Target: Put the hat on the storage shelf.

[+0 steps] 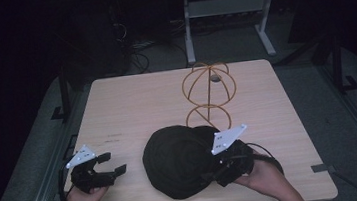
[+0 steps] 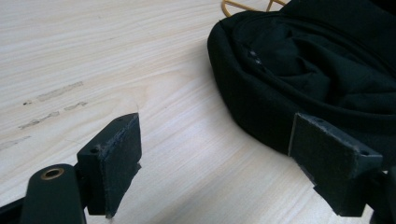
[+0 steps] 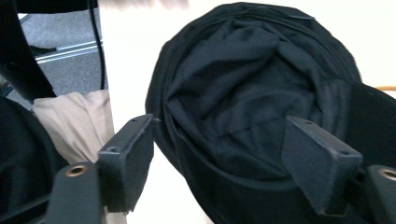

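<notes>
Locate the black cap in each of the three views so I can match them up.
High view: the black cap lies upside down near the table's front edge, centre, just before the yellow wire stand.
Left gripper view: it fills the upper right, beyond the open jaws.
Right gripper view: it sits centre, hollow side up, between the open jaws.
Shared landmark: the pale wooden table, under the cap in every view.

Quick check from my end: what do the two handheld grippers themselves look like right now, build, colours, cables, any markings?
Both are black. The left gripper and the right gripper each carry a pale grey three-cornered plate on top with small dark dots. Their jaws are flat, rectangular black blocks with screw holes; a brass-coloured ring sits near the base. A black cable loops from the right one. Forearms show no sleeves.
</notes>
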`<action>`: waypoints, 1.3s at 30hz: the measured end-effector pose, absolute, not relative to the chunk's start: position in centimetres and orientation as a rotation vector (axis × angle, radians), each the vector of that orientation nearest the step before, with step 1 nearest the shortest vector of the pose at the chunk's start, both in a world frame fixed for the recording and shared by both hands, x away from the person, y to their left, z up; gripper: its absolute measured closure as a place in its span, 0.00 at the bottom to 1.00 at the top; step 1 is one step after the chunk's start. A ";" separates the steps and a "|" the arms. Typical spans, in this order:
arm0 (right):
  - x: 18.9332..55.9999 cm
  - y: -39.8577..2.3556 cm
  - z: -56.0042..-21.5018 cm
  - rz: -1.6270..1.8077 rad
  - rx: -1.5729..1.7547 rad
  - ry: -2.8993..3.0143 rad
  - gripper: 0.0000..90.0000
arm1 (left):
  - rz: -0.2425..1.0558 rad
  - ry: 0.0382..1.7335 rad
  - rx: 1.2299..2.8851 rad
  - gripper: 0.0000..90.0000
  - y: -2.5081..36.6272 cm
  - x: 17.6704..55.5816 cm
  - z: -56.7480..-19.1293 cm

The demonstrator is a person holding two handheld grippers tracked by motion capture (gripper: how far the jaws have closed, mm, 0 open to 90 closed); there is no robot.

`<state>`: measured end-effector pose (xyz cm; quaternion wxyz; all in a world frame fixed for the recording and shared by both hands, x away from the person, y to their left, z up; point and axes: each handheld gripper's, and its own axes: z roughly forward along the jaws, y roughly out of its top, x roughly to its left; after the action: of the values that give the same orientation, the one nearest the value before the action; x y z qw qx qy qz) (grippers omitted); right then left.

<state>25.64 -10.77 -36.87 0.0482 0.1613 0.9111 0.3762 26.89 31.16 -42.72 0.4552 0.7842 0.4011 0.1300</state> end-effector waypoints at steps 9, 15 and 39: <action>25.5 -7.9 -37.4 1.123 0.403 2.849 0.45 | 0.317 0.987 1.937 0.18 31.0 27.0 -42.8; 25.4 -6.1 -38.0 1.096 0.344 2.869 0.51 | 0.313 0.985 1.938 0.18 31.0 27.1 -42.8; 25.6 -1.6 -40.9 0.956 0.332 2.969 0.63 | 0.305 0.989 1.922 0.18 31.2 27.0 -42.7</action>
<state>25.59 -1.62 -40.92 0.0023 0.1057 0.9466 0.3047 27.05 31.23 -42.70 0.4610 0.7814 0.4019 0.1241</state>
